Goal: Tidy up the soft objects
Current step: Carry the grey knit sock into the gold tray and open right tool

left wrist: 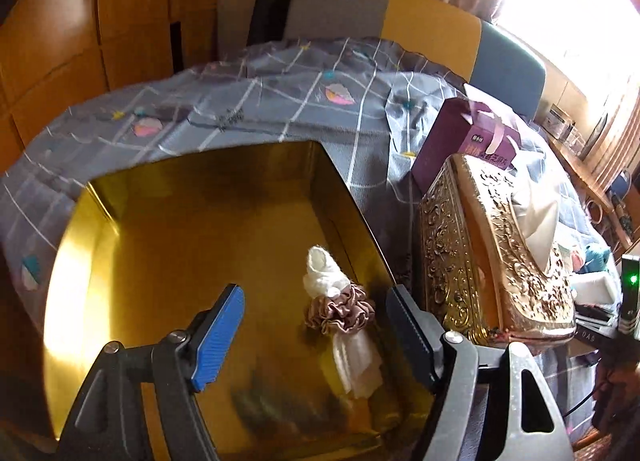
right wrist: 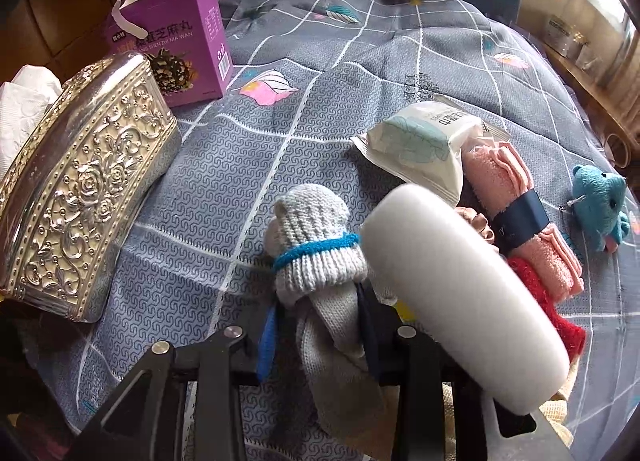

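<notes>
Cloth roll: one white cloth roll (left wrist: 352,325) bound by a pink-brown scrunchie (left wrist: 340,311); it lies on the floor of the gold tin, against the right wall, free of both pads
Gold tin: one open gold tin (left wrist: 160,253) on the bed; its floor is bare apart from the roll, with wide room to the left and toward the far wall
Left gripper: left gripper (left wrist: 316,335) hangs over the tin with its blue pads spread wide; nothing is between them; the roll sits just inside the right pad
Knit bundle: one grey knit bundle (right wrist: 316,257) tied with a blue band (right wrist: 316,251); its lower end runs down between the right pads
Right gripper: right gripper (right wrist: 316,337) is clamped on the knit bundle
Other soft things: one white foam block (right wrist: 468,301) leaning just right of the bundle; one pink towel roll (right wrist: 520,221) in a dark band; one red fuzzy piece (right wrist: 556,309) below it; one sealed white packet (right wrist: 424,145) resting on the towel; one blue plush toy (right wrist: 600,209) apart at the right
Boxes: one embossed metal tissue box (right wrist: 80,197), just right of the tin; one purple carton (right wrist: 176,37) behind it
Bed: grey checked quilt (right wrist: 320,109); open quilt lies between the tissue box and the knit bundle, and beyond the packet toward the far edge
</notes>
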{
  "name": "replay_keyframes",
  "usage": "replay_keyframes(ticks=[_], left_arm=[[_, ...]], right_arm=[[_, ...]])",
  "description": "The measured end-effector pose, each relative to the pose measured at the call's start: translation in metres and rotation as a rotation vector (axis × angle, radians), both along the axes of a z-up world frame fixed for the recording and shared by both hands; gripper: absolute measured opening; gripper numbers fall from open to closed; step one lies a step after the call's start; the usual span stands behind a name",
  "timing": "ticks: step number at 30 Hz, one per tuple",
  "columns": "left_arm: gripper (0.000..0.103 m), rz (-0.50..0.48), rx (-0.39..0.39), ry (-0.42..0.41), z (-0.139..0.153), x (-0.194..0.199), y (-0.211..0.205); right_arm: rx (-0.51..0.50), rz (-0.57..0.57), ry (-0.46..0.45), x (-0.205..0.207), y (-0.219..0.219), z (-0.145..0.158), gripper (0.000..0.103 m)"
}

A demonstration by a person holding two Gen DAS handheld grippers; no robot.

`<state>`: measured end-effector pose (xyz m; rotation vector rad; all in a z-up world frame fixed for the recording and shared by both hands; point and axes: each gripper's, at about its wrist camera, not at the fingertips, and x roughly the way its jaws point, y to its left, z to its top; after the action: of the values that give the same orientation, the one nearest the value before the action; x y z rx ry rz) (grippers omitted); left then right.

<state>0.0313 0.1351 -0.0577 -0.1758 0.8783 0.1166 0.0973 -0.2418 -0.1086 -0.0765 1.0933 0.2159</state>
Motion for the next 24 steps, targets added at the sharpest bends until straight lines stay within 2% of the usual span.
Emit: replay_keyframes(ticks=[7, 13, 24], left_arm=[[0.075, -0.023, 0.073, -0.062, 0.016, -0.013, -0.006], [0.075, -0.040, 0.053, -0.056, 0.017, -0.016, -0.006], [0.075, -0.066, 0.015, -0.056, 0.013, -0.020, -0.003]], right_arm=[[0.039, -0.049, -0.006, -0.002, -0.007, 0.004, 0.036], [0.085, -0.127, 0.020, 0.010, -0.013, 0.012, 0.035], [0.110, -0.165, -0.032, 0.064, 0.010, 0.063, 0.035]])
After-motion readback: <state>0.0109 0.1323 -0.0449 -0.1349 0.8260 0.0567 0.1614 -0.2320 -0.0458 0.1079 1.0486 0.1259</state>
